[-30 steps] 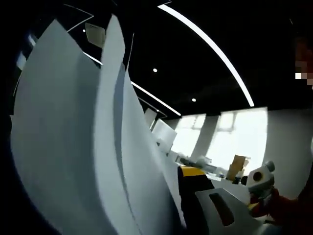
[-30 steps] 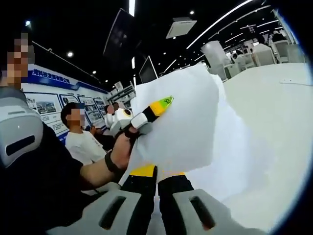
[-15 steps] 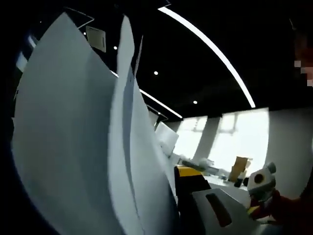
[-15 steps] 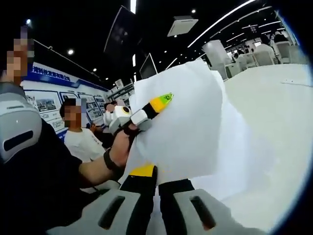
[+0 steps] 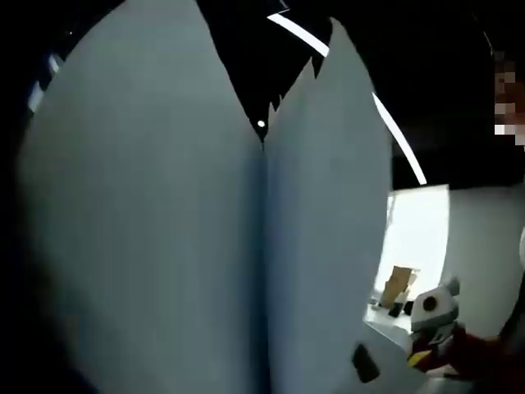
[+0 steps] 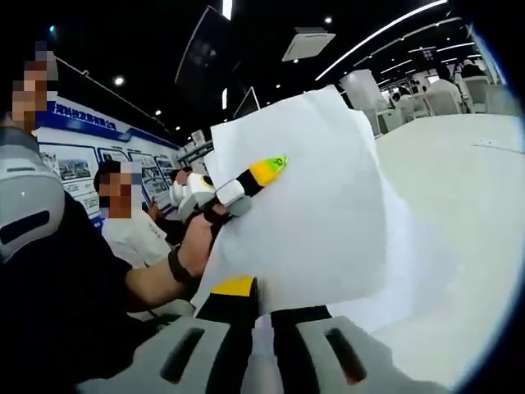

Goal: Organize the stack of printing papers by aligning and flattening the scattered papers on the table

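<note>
Both grippers clamp the stack of printing papers upright above the white table: the right gripper pinches its lower edge, the left gripper its side.

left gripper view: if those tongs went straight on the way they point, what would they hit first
Probably nothing new: the white paper sheets already stand right in front of the left tongs, which the right gripper view shows pinching their edge. Beyond the paper lies the dark ceiling with a light strip, though depth is unclear.
</note>
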{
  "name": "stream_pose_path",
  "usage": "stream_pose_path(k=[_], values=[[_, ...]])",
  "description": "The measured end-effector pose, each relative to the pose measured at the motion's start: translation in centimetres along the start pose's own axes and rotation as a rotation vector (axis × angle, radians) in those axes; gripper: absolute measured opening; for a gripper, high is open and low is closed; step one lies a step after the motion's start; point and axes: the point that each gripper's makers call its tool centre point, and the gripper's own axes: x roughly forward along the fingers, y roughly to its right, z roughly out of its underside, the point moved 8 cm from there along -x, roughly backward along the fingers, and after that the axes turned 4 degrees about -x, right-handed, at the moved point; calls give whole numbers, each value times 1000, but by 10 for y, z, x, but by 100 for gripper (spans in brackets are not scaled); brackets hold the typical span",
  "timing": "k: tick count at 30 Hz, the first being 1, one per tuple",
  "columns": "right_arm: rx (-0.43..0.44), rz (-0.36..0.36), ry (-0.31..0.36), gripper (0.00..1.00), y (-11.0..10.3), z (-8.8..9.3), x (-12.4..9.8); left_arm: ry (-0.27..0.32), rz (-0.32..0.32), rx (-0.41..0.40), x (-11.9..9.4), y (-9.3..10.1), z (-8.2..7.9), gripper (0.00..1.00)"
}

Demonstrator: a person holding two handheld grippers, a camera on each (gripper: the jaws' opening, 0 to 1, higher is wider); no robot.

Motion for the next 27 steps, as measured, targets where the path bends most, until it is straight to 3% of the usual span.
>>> stream_pose_path(k=[4, 13, 19, 27], values=[[-21, 13, 29, 20, 1, -2, 1, 1, 8, -12, -1, 0, 0, 6], [-24, 44, 70, 30, 4, -6, -1, 15, 21, -34, -2, 0, -2, 6], [45, 56, 170, 39, 11, -16, -11, 20, 30, -49, -2, -1, -3, 6], [60, 123, 267, 48, 23, -28, -27, 33, 52, -84, -3, -2, -6, 6]])
